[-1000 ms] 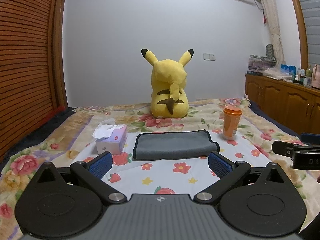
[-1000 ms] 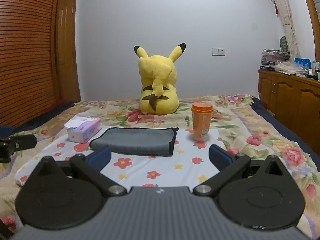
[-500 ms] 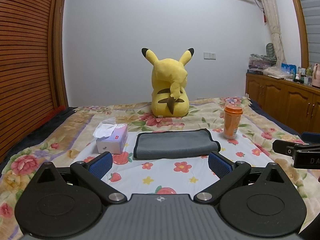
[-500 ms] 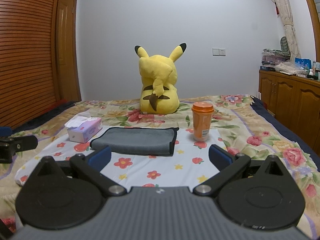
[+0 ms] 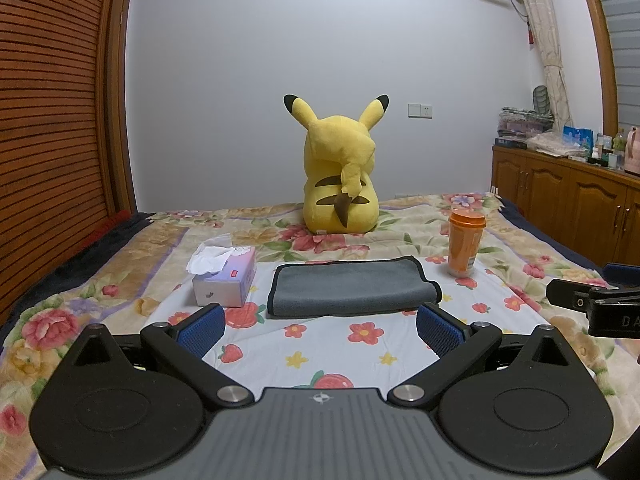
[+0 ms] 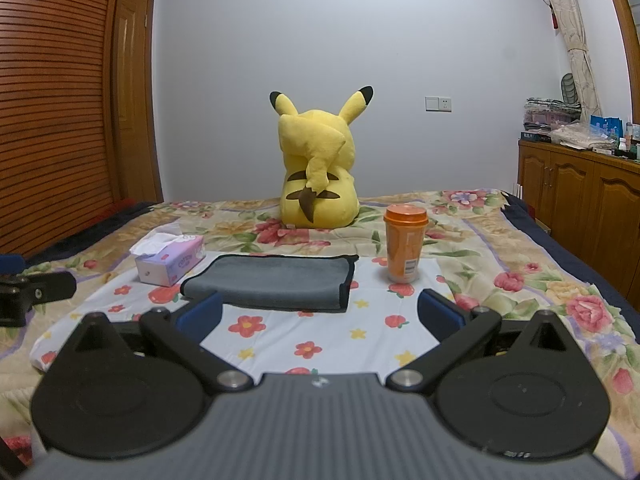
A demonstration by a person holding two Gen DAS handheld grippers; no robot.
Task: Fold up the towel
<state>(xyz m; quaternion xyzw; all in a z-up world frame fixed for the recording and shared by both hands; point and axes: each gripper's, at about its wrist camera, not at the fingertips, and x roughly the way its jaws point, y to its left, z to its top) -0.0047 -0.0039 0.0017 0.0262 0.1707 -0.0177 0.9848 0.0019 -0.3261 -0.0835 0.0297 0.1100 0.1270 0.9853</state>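
A grey towel (image 5: 348, 286) with a dark hem lies folded flat on a white flowered cloth (image 5: 332, 340) on the bed; it also shows in the right wrist view (image 6: 272, 282). My left gripper (image 5: 320, 326) is open and empty, just short of the towel's near edge. My right gripper (image 6: 320, 314) is open and empty, also just short of the towel. Each gripper shows at the edge of the other's view: the right one (image 5: 592, 304) and the left one (image 6: 28, 292).
A tissue box (image 5: 226, 276) stands left of the towel and an orange cup (image 5: 464, 244) to its right. A yellow plush toy (image 5: 340, 184) sits behind. Wooden cabinets (image 5: 568, 200) line the right wall, a slatted wooden wall (image 5: 48, 120) the left.
Both grippers have barely shifted. The towel lies as before.
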